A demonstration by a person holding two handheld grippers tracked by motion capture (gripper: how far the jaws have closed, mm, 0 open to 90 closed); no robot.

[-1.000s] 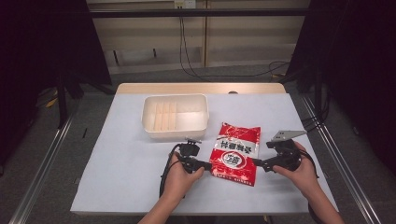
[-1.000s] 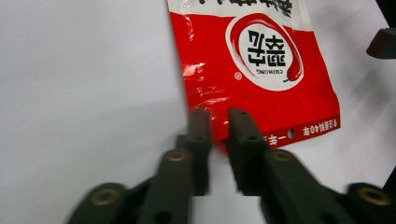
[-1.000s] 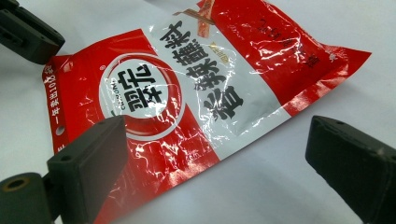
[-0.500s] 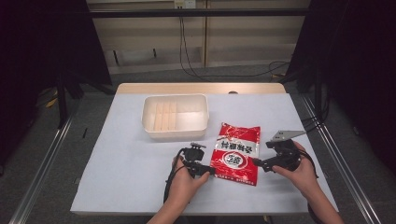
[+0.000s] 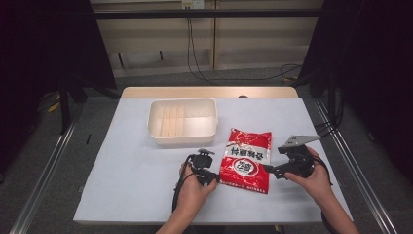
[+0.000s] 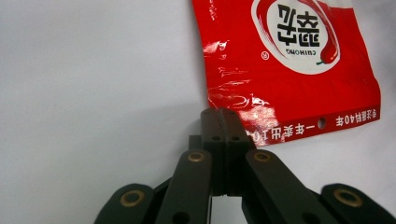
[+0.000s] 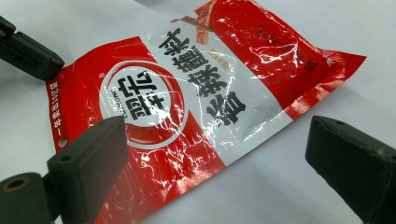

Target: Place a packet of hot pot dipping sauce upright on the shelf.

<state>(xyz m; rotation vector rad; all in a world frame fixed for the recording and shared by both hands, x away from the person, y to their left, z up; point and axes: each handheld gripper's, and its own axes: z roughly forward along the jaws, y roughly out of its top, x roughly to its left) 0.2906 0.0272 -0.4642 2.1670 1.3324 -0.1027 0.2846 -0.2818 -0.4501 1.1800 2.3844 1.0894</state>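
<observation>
Item: red seasoning packet (image 5: 247, 160), flat on white tabletop (image 5: 122, 185), at five o'clock from tray (image 5: 183, 122).
Left gripper (image 6: 219, 116): fingers just closed, pinching the packet's corner.
Right gripper (image 7: 215, 154): fingers spread, straddling the packet's edge.
Risk: thin corner hold likely slips or tears when lifted.

"CUIHONG" on red packet (image 6: 285, 60)

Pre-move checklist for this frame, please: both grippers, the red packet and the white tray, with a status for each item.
1. Left gripper clamped on the red packet: ok, the jaws have just been closing and now meet at its bottom corner.
2. Right gripper ready: ok, jaws wide open, straddling the packet's side edge.
3. Right gripper holding the packet: not ok, pads apart from it.
4. Packet flat on the table: ok.
5. White tray free to receive: ok, nothing inside.
</observation>
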